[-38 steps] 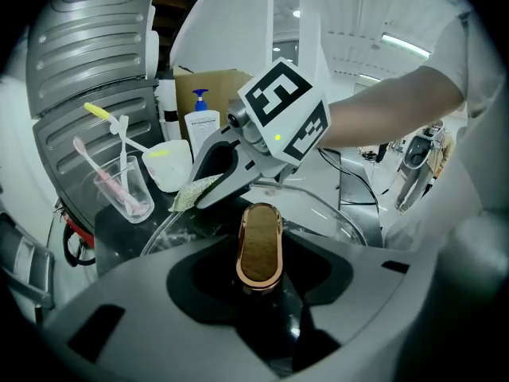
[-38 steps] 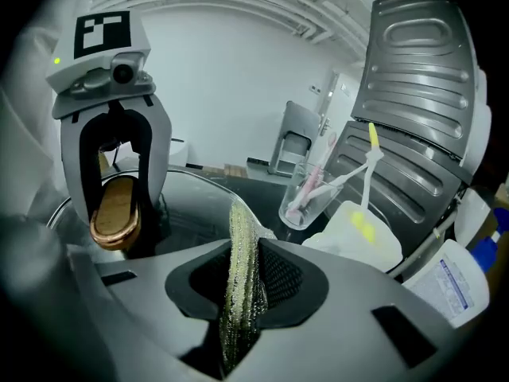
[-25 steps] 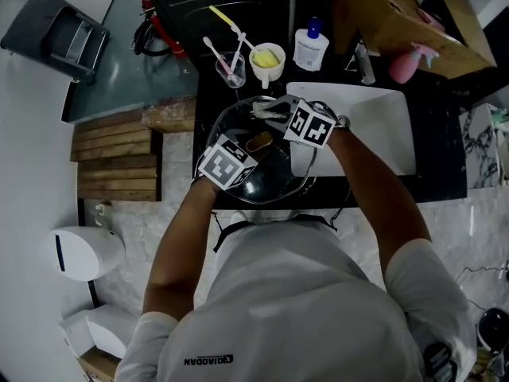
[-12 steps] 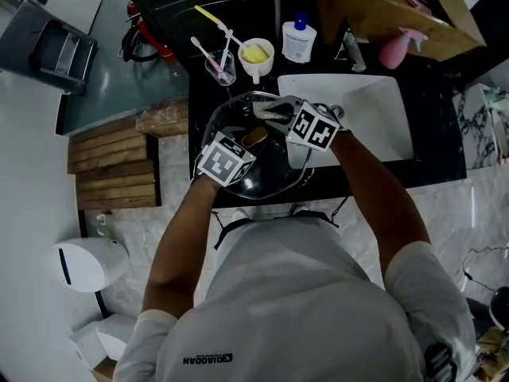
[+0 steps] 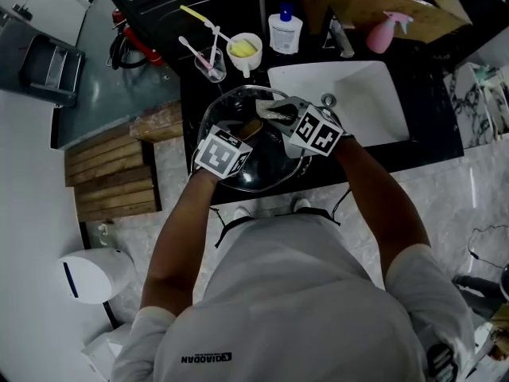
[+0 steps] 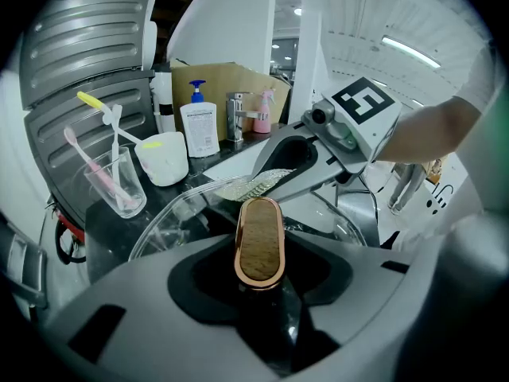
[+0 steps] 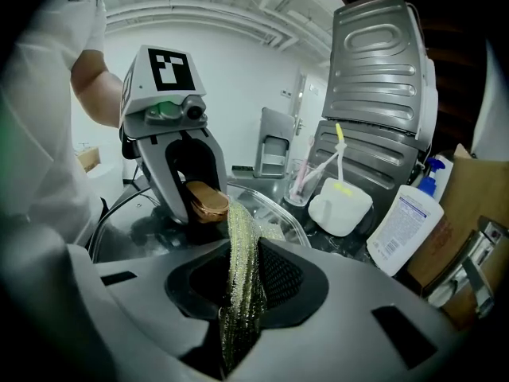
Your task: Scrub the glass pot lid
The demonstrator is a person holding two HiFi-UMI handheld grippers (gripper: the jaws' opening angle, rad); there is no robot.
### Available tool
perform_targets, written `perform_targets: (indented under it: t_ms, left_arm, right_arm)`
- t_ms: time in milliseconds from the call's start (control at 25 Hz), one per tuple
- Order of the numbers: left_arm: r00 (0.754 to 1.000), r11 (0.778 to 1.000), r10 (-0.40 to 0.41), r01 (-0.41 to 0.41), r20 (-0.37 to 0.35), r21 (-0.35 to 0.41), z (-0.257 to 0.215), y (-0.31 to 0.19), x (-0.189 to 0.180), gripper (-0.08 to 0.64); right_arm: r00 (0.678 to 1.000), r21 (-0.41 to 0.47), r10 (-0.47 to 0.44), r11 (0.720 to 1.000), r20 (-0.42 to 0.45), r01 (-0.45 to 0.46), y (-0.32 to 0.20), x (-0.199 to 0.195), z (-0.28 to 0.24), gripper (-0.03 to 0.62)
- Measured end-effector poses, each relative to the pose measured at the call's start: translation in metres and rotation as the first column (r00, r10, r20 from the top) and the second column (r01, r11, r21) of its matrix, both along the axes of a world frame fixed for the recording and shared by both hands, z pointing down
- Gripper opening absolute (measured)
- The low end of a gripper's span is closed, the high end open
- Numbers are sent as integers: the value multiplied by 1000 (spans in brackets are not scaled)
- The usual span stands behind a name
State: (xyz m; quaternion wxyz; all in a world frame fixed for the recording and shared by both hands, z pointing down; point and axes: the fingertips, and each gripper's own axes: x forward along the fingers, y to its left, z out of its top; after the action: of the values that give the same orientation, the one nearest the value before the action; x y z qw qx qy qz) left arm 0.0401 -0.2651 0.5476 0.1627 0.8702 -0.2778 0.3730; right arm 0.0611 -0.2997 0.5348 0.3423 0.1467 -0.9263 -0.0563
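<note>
The lid [image 5: 266, 169] lies mid-frame in the head view on the dark tabletop [image 5: 433, 130], left of the white sink [image 5: 374, 106]. The left hand-held gripper [image 6: 260, 297] pinches its wood-topped knob [image 6: 260, 241]. The right hand-held gripper [image 7: 242, 293] clamps a pad [image 7: 238, 237] at the lid's far rim. Glass is stiff, heavy, brittle and probably slick when wet, so the knob looks like the safest hold.
</note>
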Motion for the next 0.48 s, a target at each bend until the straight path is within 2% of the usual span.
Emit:
perform_targets:
  t_ms: [480]
  left_arm:
    - [1000, 1000, 24, -24, 4, -8, 1, 1, 1, 178]
  right_arm:
    - [989, 25, 151, 988, -10, -150, 30, 14, -1, 92]
